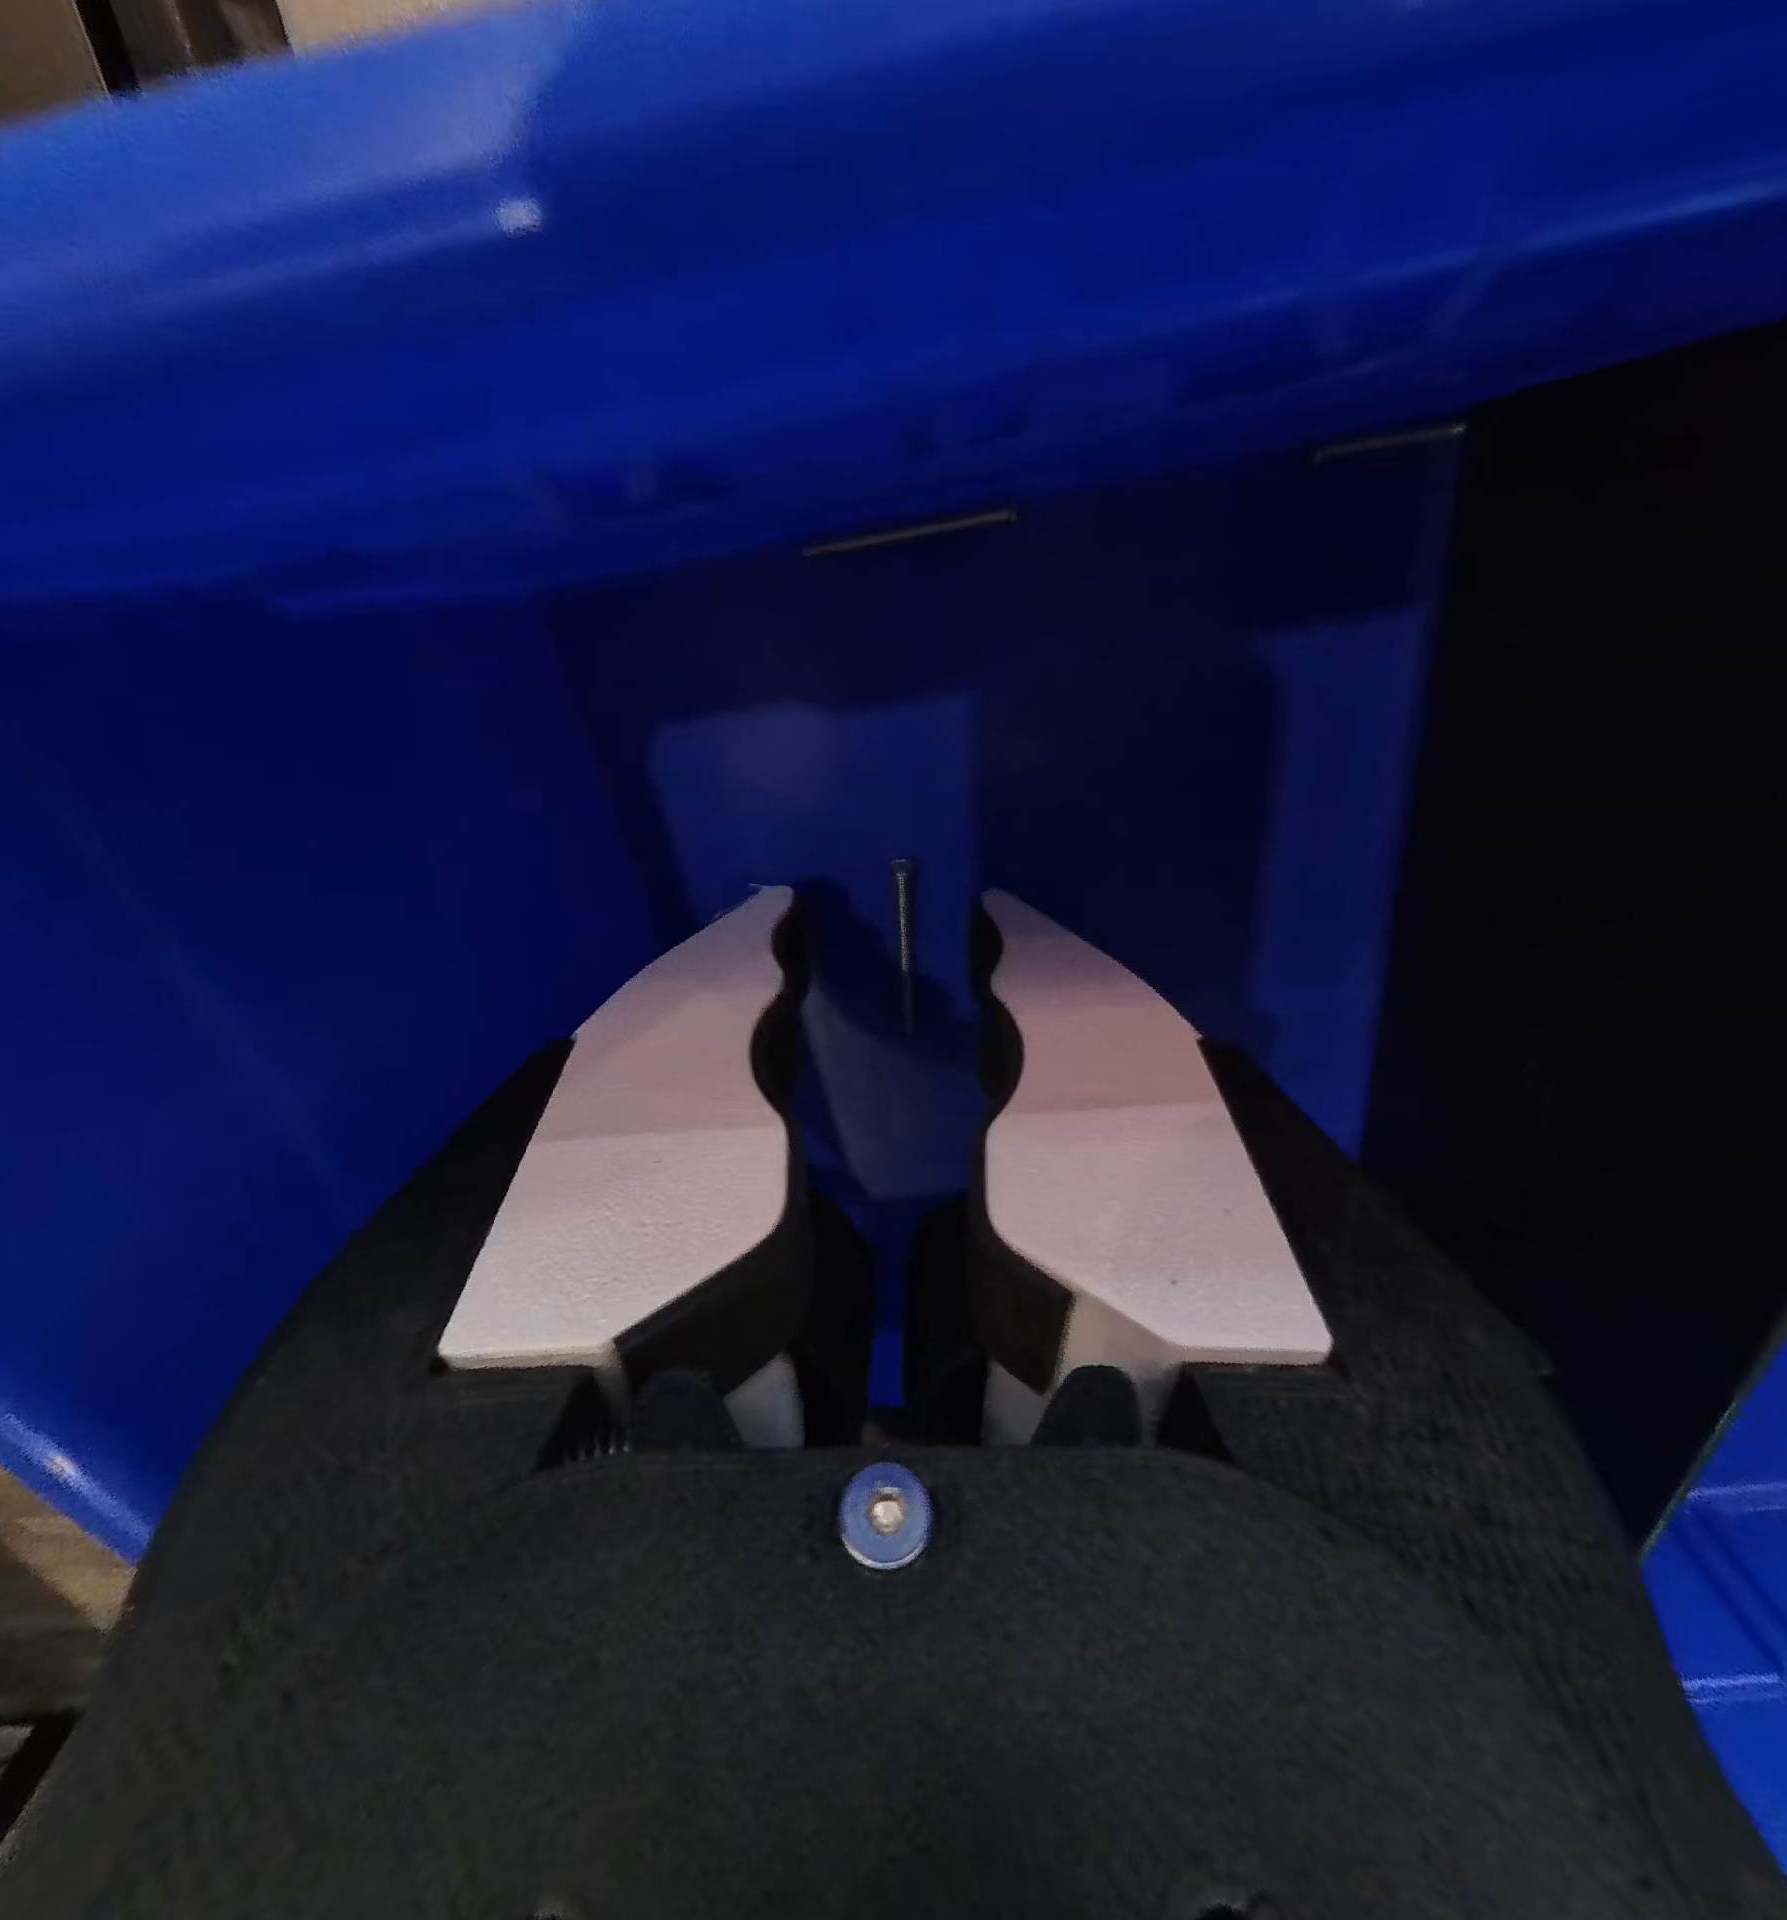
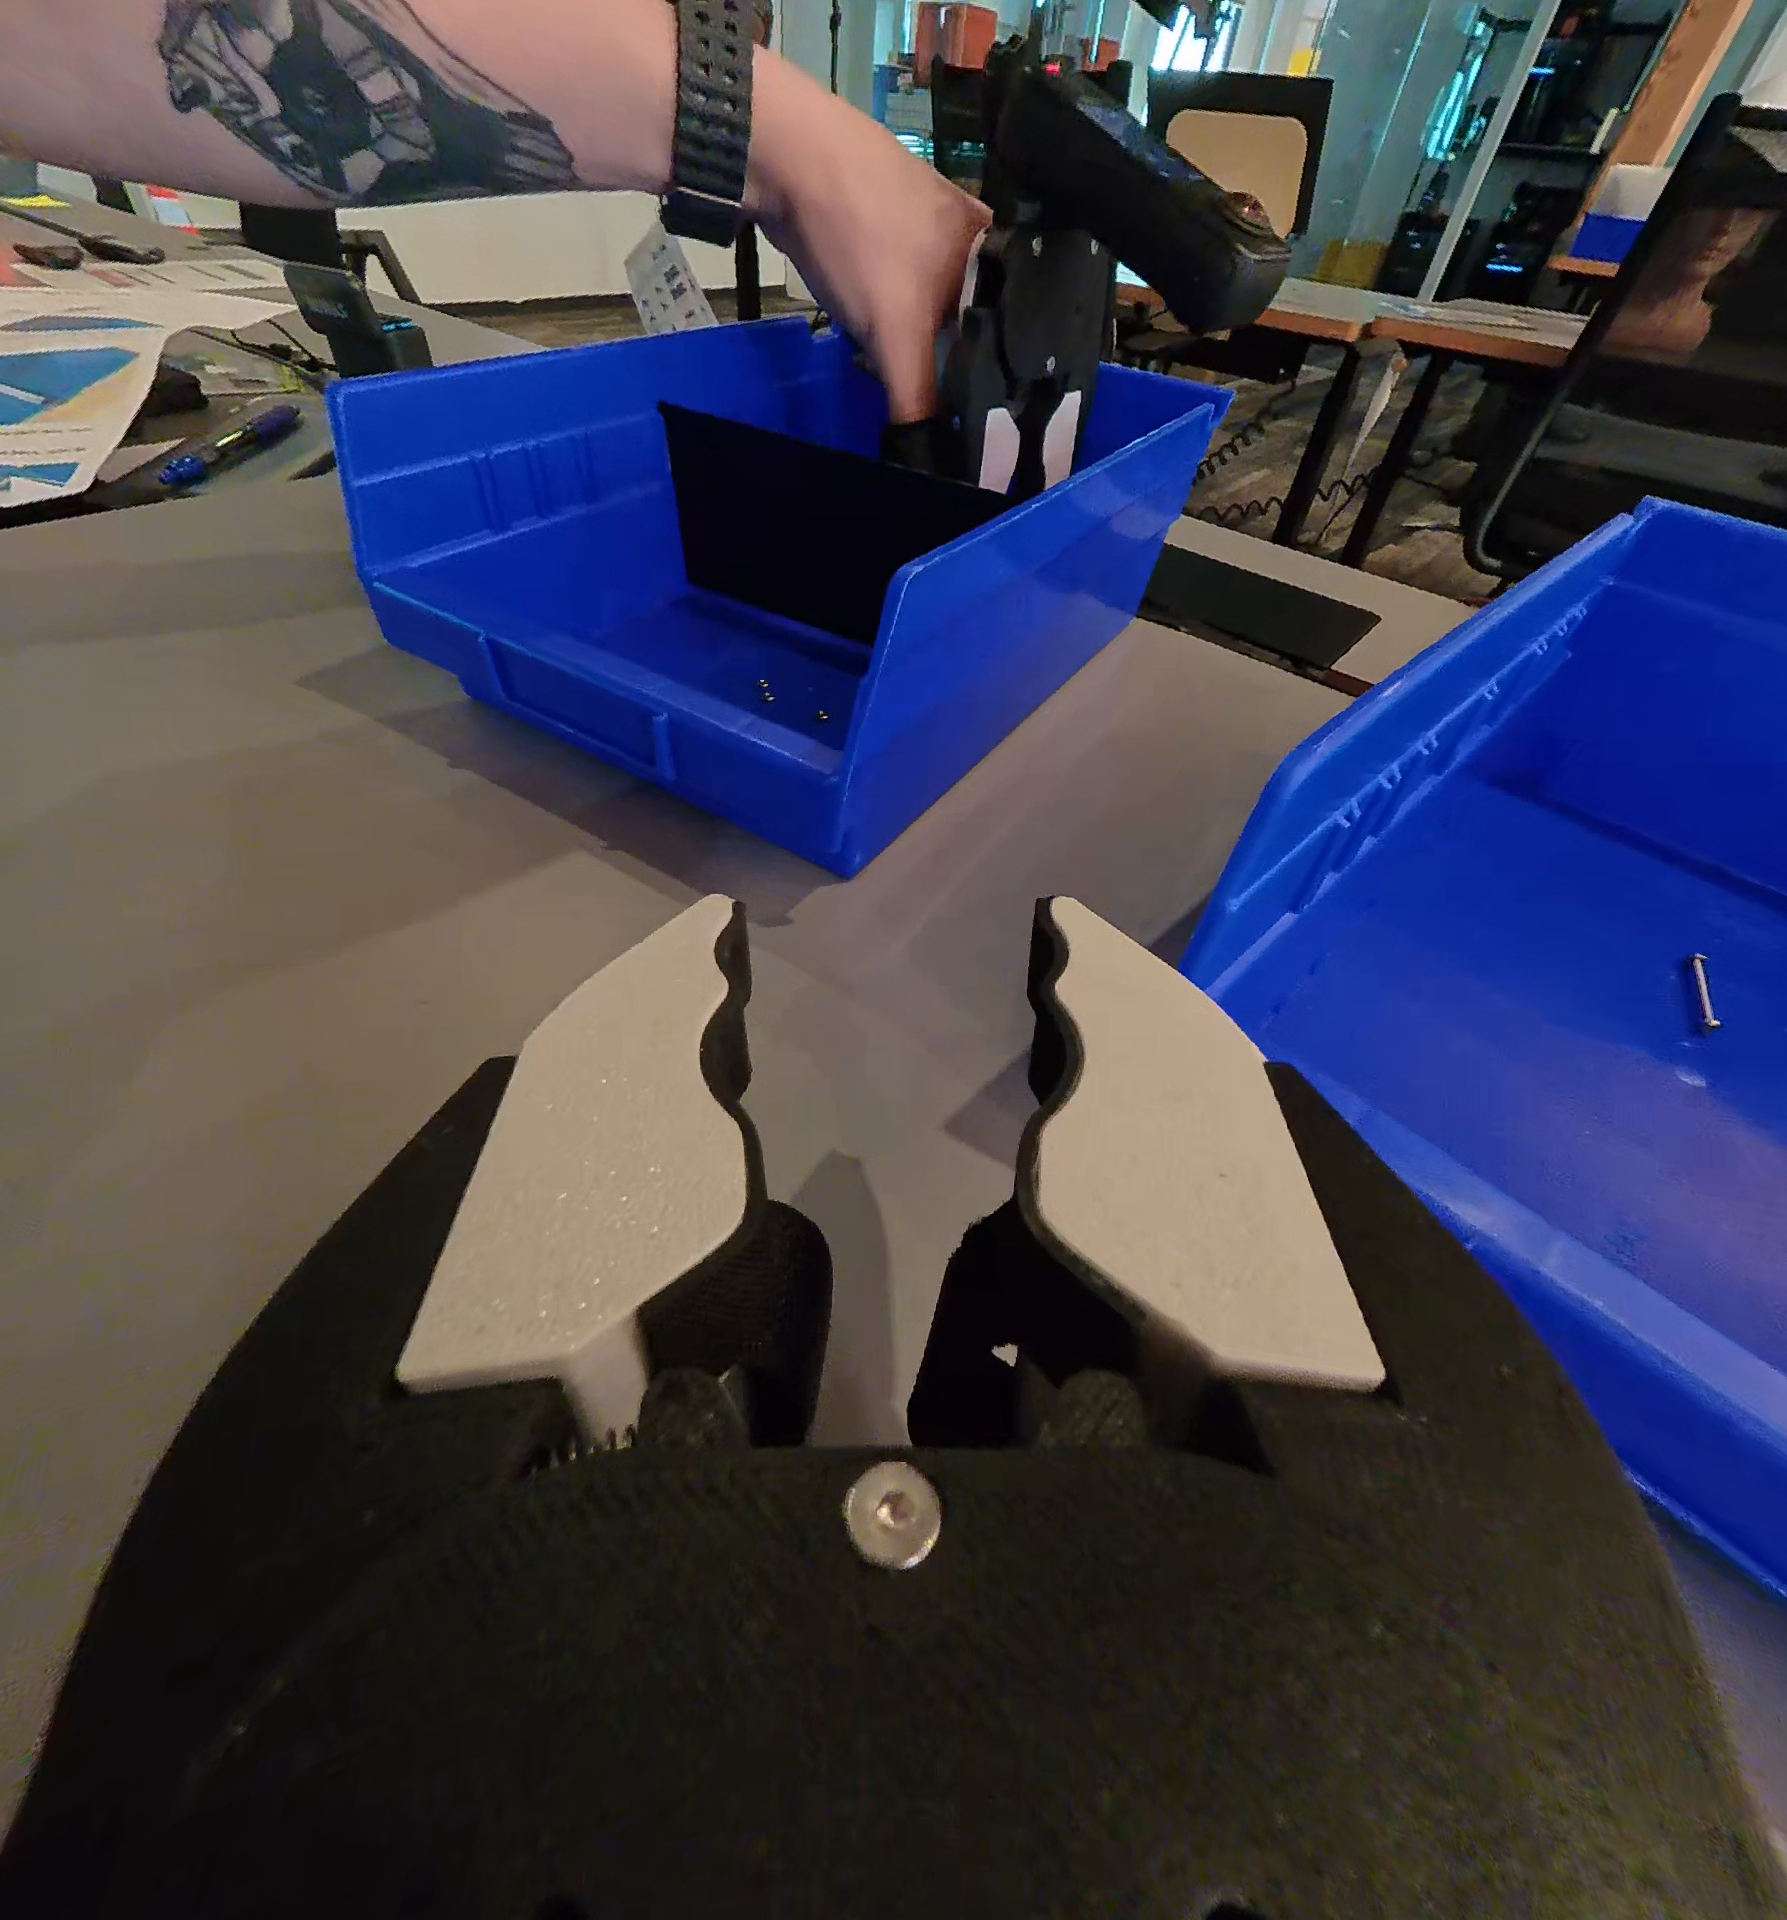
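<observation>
Counting two blue bins (image 2: 598, 540) (image 2: 1554, 1039) — two claws (image 2: 884, 966) (image 1: 884, 935)

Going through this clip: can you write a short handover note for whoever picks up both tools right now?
Left tool: open, inside the rear compartment of the divided blue bin, behind its black divider. A thin metal pin lies on the floor between its fingertips, not gripped.
Right tool: open, empty, above the grey table.
Front compartment: a few small dark pieces.
Second blue bin, on the right: another pin on its floor.
</observation>
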Action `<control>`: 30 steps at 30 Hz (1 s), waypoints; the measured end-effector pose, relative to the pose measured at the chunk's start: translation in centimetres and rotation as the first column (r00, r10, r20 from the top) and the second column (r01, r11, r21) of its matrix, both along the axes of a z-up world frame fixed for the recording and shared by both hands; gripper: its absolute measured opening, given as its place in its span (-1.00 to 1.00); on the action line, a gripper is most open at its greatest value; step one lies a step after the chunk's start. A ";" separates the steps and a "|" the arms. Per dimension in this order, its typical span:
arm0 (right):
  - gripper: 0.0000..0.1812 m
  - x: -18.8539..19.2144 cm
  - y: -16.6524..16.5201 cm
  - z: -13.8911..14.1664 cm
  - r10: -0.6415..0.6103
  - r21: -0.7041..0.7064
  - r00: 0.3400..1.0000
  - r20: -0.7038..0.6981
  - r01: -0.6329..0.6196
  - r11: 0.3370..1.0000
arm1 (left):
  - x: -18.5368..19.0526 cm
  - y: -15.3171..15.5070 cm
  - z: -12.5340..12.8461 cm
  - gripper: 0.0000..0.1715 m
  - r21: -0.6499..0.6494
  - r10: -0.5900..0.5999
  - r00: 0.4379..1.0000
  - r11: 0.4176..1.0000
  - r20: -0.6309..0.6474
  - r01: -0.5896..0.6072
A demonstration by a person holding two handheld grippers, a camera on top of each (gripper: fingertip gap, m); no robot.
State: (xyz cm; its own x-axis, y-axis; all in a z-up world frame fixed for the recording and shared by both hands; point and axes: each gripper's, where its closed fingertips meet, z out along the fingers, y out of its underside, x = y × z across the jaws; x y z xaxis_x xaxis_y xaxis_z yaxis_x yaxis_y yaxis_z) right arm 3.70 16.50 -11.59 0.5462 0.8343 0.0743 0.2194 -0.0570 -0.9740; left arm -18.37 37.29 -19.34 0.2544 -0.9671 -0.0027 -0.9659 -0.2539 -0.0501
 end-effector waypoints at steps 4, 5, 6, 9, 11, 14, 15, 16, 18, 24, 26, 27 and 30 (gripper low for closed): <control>-0.43 0.2 0.0 0.1 -0.003 0.001 1.000 -0.007 0.003 1.000 | 0.3 0.0 0.0 -0.78 0.017 -0.018 0.999 1.000 0.036 0.017; -0.43 0.3 -0.1 0.2 -0.004 0.002 1.000 -0.008 0.004 1.000 | 0.3 0.0 0.0 -0.81 0.021 -0.018 0.999 1.000 0.044 0.017; -0.43 0.4 -0.1 0.2 -0.005 0.003 1.000 -0.009 0.005 1.000 | 0.3 0.0 0.0 -0.82 0.023 -0.019 0.999 1.000 0.051 0.018; -0.43 0.5 -0.1 0.3 -0.006 0.002 1.000 -0.015 0.006 1.000 | 0.3 0.1 0.0 -0.87 0.033 -0.027 0.998 0.999 0.060 0.025; -0.43 0.6 -0.1 0.4 -0.008 0.005 1.000 -0.017 0.008 1.000 | 0.3 0.2 0.0 -0.96 0.041 -0.037 0.998 0.999 0.060 0.035; -0.43 0.8 -0.1 0.7 -0.014 0.011 1.000 -0.024 0.015 1.000 | 0.3 0.3 0.0 -0.96 0.044 -0.037 0.997 0.998 0.062 0.035; -0.43 0.8 -0.2 0.7 -0.016 0.012 0.999 -0.027 0.016 1.000 | 0.3 0.3 0.0 -0.96 0.047 -0.036 0.997 0.998 0.067 0.033; -0.44 0.9 -0.2 0.8 -0.018 0.014 0.999 -0.029 0.018 1.000 | 0.3 0.3 0.0 -0.97 0.048 -0.030 0.997 0.998 0.074 0.027; -0.45 1.0 -0.2 0.9 -0.020 0.016 0.999 -0.029 0.020 1.000 | 0.4 0.3 0.0 -0.97 0.046 -0.016 0.996 0.999 0.091 0.012; -0.46 1.2 -0.1 1.1 -0.020 0.017 0.999 -0.029 0.020 1.000 | 0.7 0.1 0.2 -0.97 0.028 0.018 0.992 0.999 0.123 -0.022; -0.46 1.1 -0.1 1.0 -0.018 0.015 0.999 -0.026 0.019 1.000 | 0.8 0.2 0.6 -0.97 0.035 0.022 0.991 0.999 0.133 -0.027; -0.46 1.0 -0.1 0.9 -0.016 0.012 1.000 -0.024 0.016 1.000 | 0.9 0.2 1.0 -0.97 0.038 0.025 0.989 0.999 0.144 -0.031; -0.46 0.9 -0.2 1.0 -0.013 0.014 1.000 -0.024 0.013 1.000 | 1.3 0.2 2.2 -0.97 0.041 0.040 0.983 0.998 0.180 -0.048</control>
State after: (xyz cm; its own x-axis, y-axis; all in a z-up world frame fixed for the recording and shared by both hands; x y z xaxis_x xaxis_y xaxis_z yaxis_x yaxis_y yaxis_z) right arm 4.59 16.26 -10.57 0.5586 0.8262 0.0723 0.1952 -0.0463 -0.9797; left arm -17.06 37.50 -17.14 0.2969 -0.9549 0.0033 -0.9284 -0.2894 -0.2331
